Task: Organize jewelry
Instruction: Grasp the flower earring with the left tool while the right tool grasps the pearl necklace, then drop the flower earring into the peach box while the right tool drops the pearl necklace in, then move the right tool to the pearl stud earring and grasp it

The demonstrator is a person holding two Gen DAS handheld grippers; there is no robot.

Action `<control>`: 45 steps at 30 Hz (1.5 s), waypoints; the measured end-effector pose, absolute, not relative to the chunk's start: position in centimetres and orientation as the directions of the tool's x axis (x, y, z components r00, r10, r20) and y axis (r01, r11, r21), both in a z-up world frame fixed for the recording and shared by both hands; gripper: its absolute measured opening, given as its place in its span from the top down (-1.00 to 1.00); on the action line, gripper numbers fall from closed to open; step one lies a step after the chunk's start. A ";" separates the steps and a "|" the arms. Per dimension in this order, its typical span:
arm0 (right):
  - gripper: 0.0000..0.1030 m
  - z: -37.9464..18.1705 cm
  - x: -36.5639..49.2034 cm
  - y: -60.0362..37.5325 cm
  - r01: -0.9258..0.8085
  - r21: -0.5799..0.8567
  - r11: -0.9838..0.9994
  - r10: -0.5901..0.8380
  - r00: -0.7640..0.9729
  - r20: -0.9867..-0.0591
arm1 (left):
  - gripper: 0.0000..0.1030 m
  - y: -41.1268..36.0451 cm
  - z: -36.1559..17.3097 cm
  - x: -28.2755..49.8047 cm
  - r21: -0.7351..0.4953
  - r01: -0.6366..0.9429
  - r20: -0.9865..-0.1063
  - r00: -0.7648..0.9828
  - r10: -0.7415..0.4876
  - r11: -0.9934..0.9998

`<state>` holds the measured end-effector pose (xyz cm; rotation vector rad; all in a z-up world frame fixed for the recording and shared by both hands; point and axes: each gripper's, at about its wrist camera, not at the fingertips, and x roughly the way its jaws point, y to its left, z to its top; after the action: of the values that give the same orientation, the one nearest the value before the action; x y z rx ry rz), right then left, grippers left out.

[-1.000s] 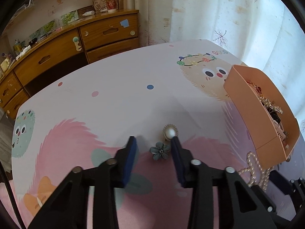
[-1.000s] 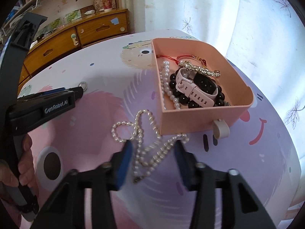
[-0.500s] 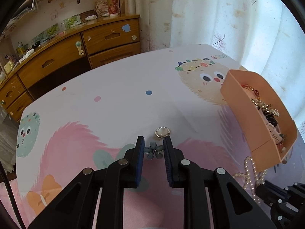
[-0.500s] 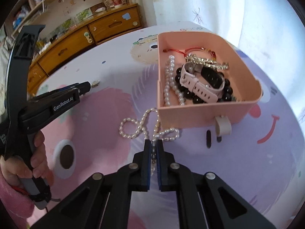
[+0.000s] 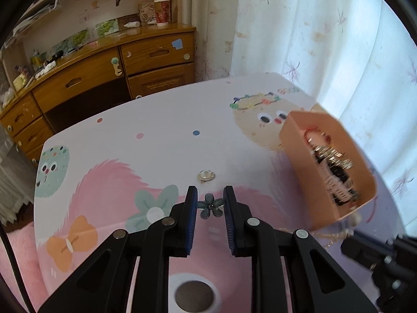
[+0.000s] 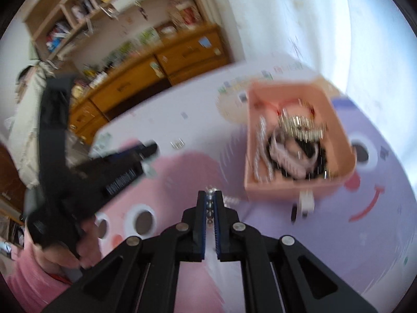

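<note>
My left gripper [image 5: 210,203] is shut on a small grey-blue flower clip [image 5: 210,205] and holds it above the cartoon tablecloth. A round pearl brooch [image 5: 206,175] lies on the cloth just beyond it. My right gripper [image 6: 210,203] is shut on a pearl necklace [image 6: 210,208], lifted off the cloth; the view is blurred. The pink jewelry box [image 6: 273,190] sits right of it, holding a pink watch [image 6: 289,156], dark beads and a gold chain. The box also shows in the left wrist view [image 5: 307,177].
The left gripper and the hand holding it [image 6: 86,172] show at the left of the right wrist view. A wooden dresser [image 5: 109,78] stands beyond the table's far edge. Curtains [image 5: 312,39] hang at the right. A small white tab [image 6: 306,202] sits before the box.
Both grippers have closed, the left on the flower clip, the right on the pearl necklace. Both have risen from the cloth with their loads. The right view is now motion-blurred.
</note>
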<state>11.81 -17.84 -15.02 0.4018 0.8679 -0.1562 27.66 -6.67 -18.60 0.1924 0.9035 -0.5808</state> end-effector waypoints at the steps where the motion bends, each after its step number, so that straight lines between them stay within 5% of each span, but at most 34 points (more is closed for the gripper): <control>1: 0.91 -14.0 11.8 -18.0 0.271 0.283 0.920 0.035 0.664 -0.747 | 0.65 -6.6 -18.2 27.4 -0.090 0.547 -0.783 0.478 -0.399 0.832; 21: 0.91 1.7 11.6 -25.2 -0.038 0.261 0.965 0.175 0.832 -0.526 | 0.65 -11.2 -10.8 20.4 -0.222 0.466 -0.732 0.501 -0.462 0.856; 35: 0.90 -1.4 12.7 -30.0 -0.073 0.157 0.985 0.156 0.767 -0.622 | 0.64 -17.2 -15.0 18.9 -0.344 0.414 -0.696 0.490 -0.525 0.843; 37: 0.90 -3.5 13.4 -30.3 -0.084 0.140 0.987 0.158 0.720 -0.676 | 0.34 -17.9 -16.5 19.1 -0.342 0.370 -0.731 0.473 -0.492 0.864; 38: 0.87 -4.3 13.7 -30.5 -0.081 0.130 0.988 0.149 0.696 -0.703 | -0.25 -18.2 -17.3 19.4 -0.333 0.341 -0.765 0.447 -0.464 0.879; 39: 0.74 -5.4 14.4 -30.6 -0.065 0.108 0.992 0.124 0.660 -0.741 | -0.48 -18.3 -17.9 19.6 -0.326 0.320 -0.788 0.428 -0.443 0.890; 43: 0.08 -6.4 15.8 -31.1 -0.060 0.128 0.990 0.137 0.620 -0.773 | -0.61 -16.9 -17.4 19.3 -0.300 0.267 -0.783 0.479 -0.396 0.916; 45: -0.19 -6.0 16.3 -31.1 -0.058 0.149 0.987 0.151 0.639 -0.754 | -0.84 -15.7 -17.1 19.3 -0.250 0.240 -0.788 0.513 -0.341 0.938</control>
<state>16.30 -31.08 -6.03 0.1150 0.8700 0.1197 19.32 -15.72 -17.06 -0.1143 0.9714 -0.3499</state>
